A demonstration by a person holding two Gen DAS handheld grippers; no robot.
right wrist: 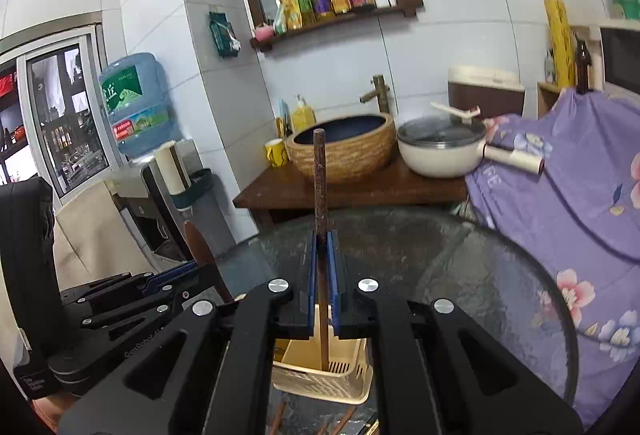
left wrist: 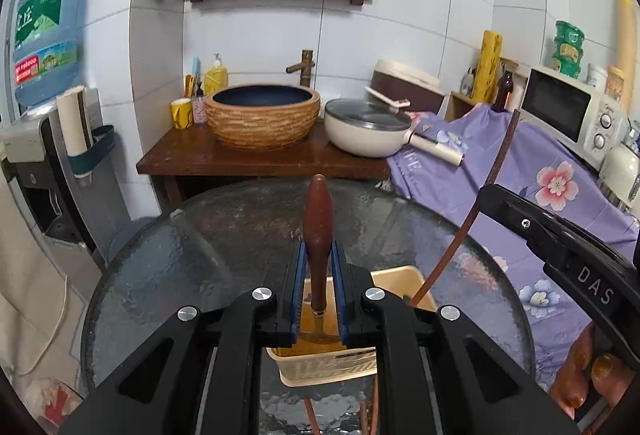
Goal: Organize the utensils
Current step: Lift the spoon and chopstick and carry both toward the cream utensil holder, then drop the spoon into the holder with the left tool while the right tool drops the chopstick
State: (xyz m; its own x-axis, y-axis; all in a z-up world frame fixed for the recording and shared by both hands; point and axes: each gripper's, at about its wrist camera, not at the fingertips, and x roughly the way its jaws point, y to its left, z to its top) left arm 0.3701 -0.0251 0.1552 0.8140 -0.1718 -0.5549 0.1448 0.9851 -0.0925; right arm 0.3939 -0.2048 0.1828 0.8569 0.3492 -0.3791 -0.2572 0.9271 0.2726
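Left gripper (left wrist: 318, 267): jaws narrow, blue pads clamped on the wooden handle (left wrist: 318, 219) of a metal-bladed utensil. Handle stands upright between the pads and rises above them; the blade end (left wrist: 318, 333) hangs below, over the basket.

Right gripper (right wrist: 322, 275): jaws closed on a thin brown chopstick (right wrist: 320, 179), held near-upright. Its upper end projects well above the fingertips; its lower end (right wrist: 324, 351) reaches down into the basket. In the left wrist view the same stick (left wrist: 464, 219) slants up to the right of the left gripper, with the right gripper's black body (left wrist: 568, 255) beside it and a hand (left wrist: 588, 375) below.

Cream slotted plastic basket (right wrist: 320, 375): on the table, directly beneath both grippers' fingertips; seen also under the left gripper (left wrist: 328, 367).

Round textured glass table (left wrist: 200, 255): under and ahead of both grippers.

More brown sticks (left wrist: 310, 415): on the glass, nearer than the basket, partly hidden by the gripper frame.

Beyond the table: wooden counter (left wrist: 192, 159), woven-look basin (left wrist: 262, 119), lidded white pan (left wrist: 360, 131), floral purple cloth (left wrist: 540, 195).
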